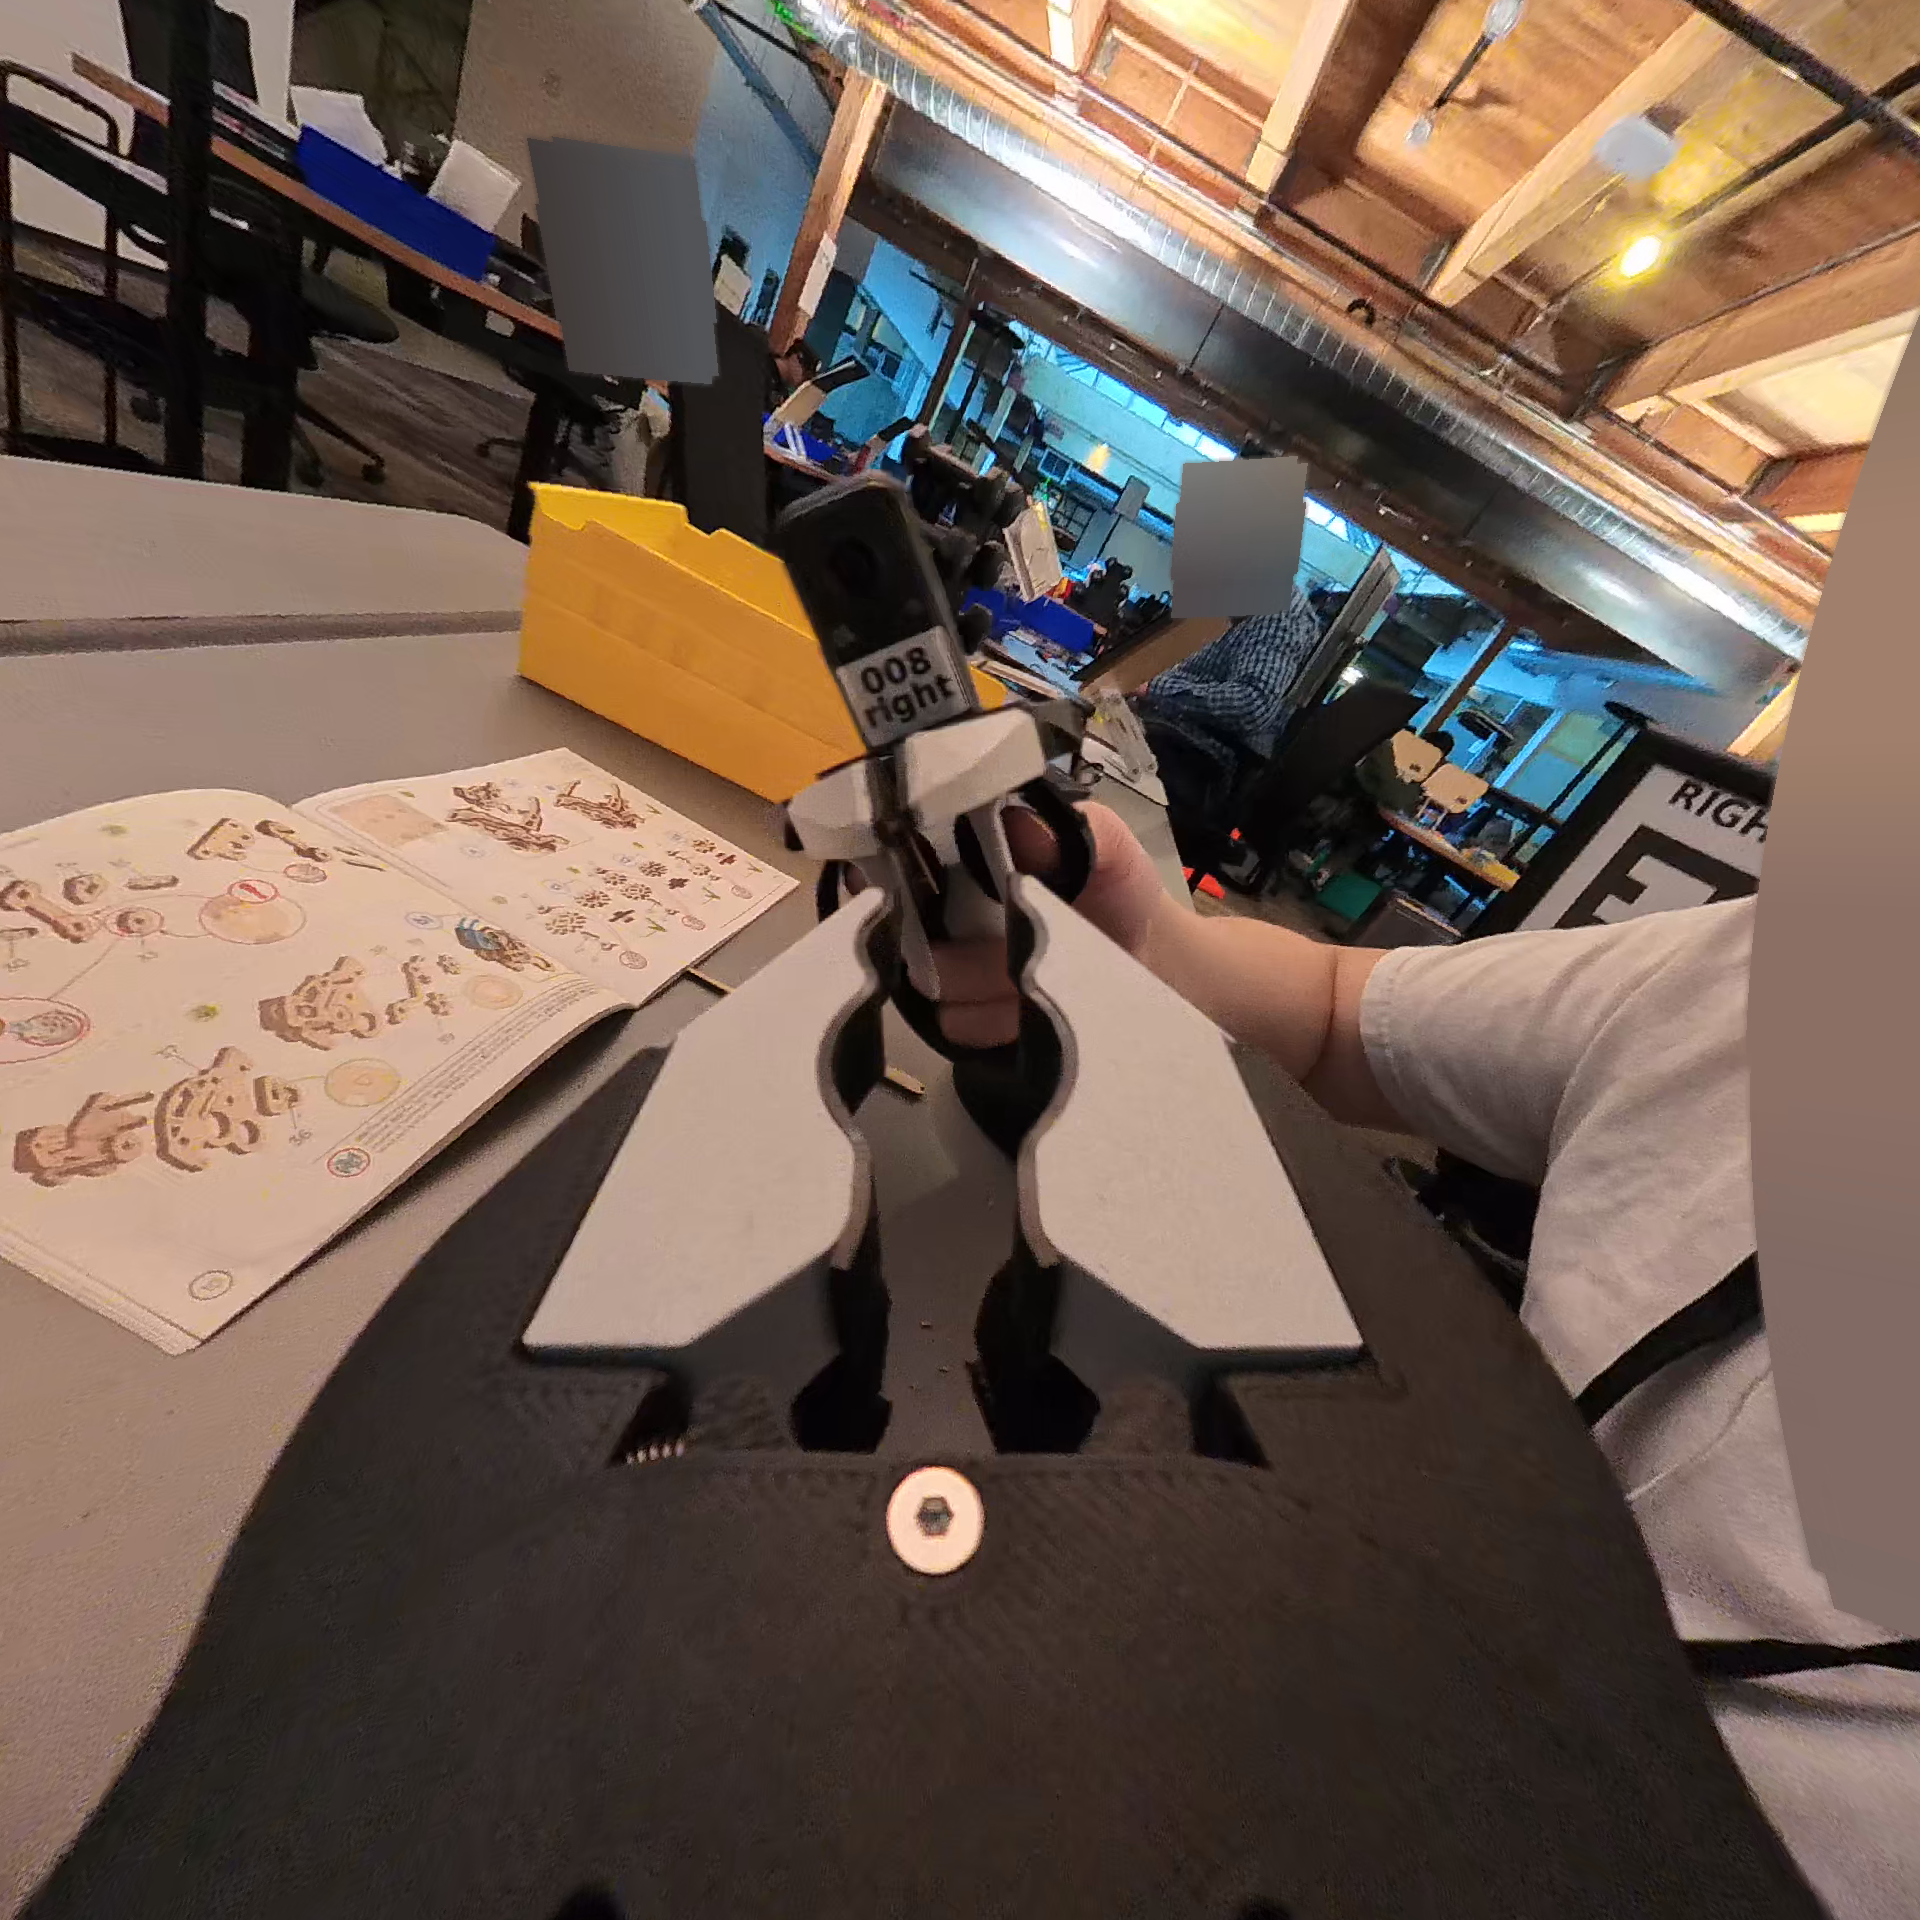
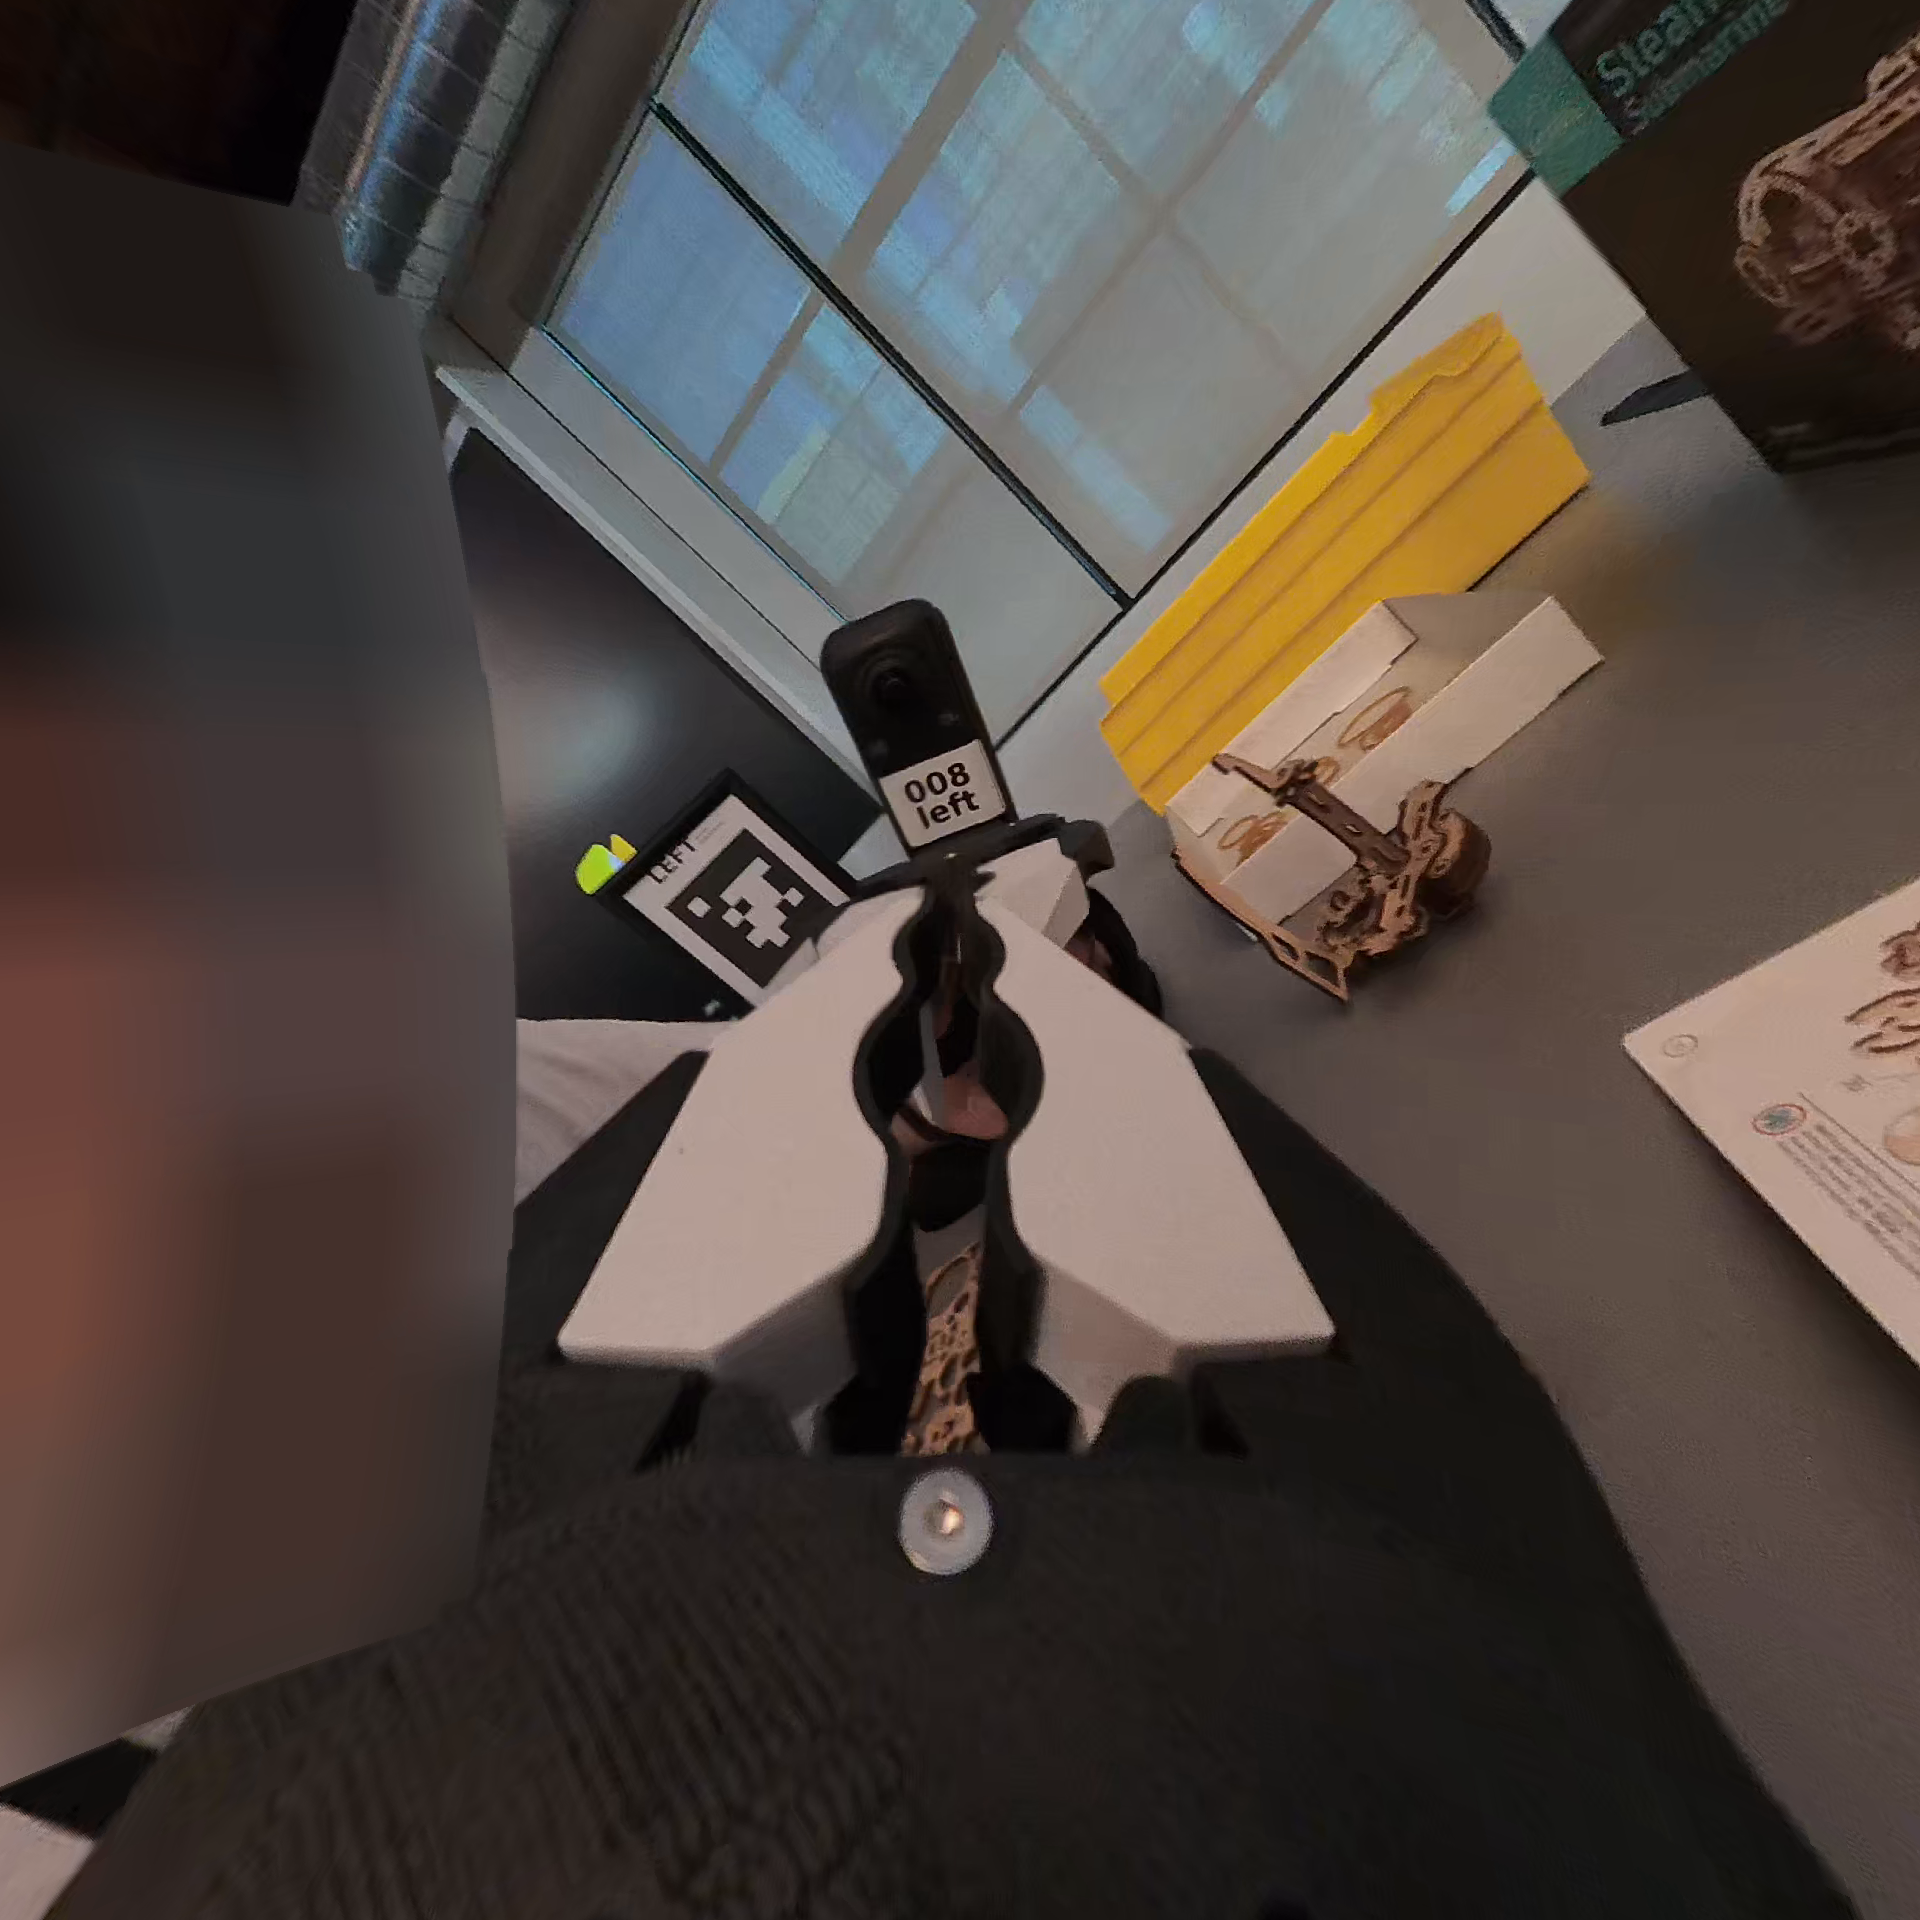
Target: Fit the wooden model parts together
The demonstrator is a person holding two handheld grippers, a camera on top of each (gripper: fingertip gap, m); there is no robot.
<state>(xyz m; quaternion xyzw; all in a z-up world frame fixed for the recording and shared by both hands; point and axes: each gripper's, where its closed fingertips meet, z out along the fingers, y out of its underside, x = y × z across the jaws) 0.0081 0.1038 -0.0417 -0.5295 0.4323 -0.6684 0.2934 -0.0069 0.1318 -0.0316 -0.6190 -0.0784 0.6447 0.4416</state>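
Right gripper [image 2: 943, 940] nearly closed on a flat perforated wooden part [image 2: 948, 1340]. Left gripper [image 1: 940, 914] narrow; cannot tell what it holds. Tips meet above the table [image 2: 1455, 1195]. Risk: thin part twists or snaps under misaligned push.

We are in an open workshop or lab in a converted industrial loft. Overhead we see exposed timber beams [image 1: 1320, 94] and a long metal duct [image 1: 1195, 270]. Behind us run rows of benches [image 1: 343, 223] crowded with gear, blue bins [image 1: 400, 203] and office chairs [image 1: 343, 343]. Our own grey table [image 1: 260, 665] carries yellow bins [image 1: 665, 634], a manual [image 1: 312, 987] and a printed marker board [image 2: 743, 899], beside a large gridded window [image 2: 883, 312].
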